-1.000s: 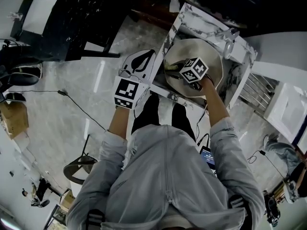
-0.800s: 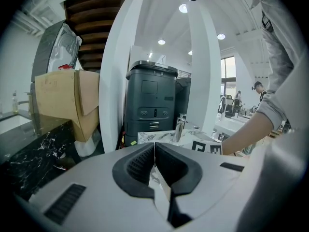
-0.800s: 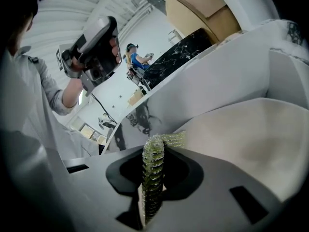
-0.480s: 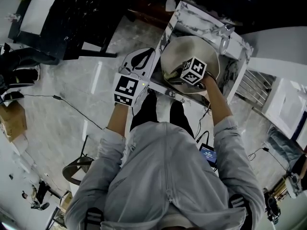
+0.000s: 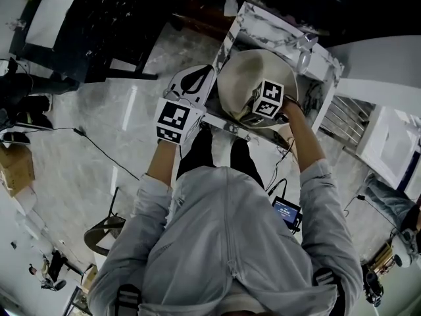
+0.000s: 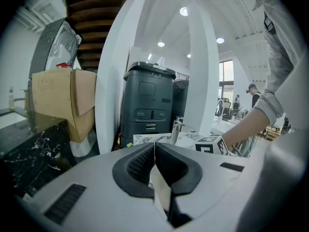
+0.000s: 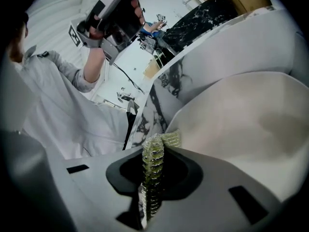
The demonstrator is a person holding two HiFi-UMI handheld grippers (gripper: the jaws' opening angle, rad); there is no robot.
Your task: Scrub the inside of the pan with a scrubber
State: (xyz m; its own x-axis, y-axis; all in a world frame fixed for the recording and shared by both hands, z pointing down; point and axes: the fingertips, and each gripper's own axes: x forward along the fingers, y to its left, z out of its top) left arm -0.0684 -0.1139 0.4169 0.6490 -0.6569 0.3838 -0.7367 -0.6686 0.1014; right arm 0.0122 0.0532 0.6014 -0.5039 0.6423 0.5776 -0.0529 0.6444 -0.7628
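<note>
A cream pan point(image 5: 253, 74) sits on the marble counter point(image 5: 325, 64). My right gripper point(image 5: 251, 109) reaches into the pan near its front rim, its marker cube point(image 5: 267, 100) on top. In the right gripper view it point(image 7: 154, 149) is shut on a yellow-green mesh scrubber point(image 7: 155, 151), which lies against the pan's pale inner wall point(image 7: 241, 115). My left gripper point(image 5: 195, 78) is held off the counter's left edge, away from the pan. Its jaws point(image 6: 154, 146) are shut with nothing in them.
A tap point(image 6: 176, 129) rises from the marble top behind the pan. Beyond stand a dark bin point(image 6: 149, 100), a cardboard box point(image 6: 63, 105) and a white column point(image 6: 200, 81). A metal rack point(image 5: 342, 120) is at the counter's right.
The right gripper with the scrubber has slid a little toward the pan's near rim. The left gripper has stayed about where it was.
</note>
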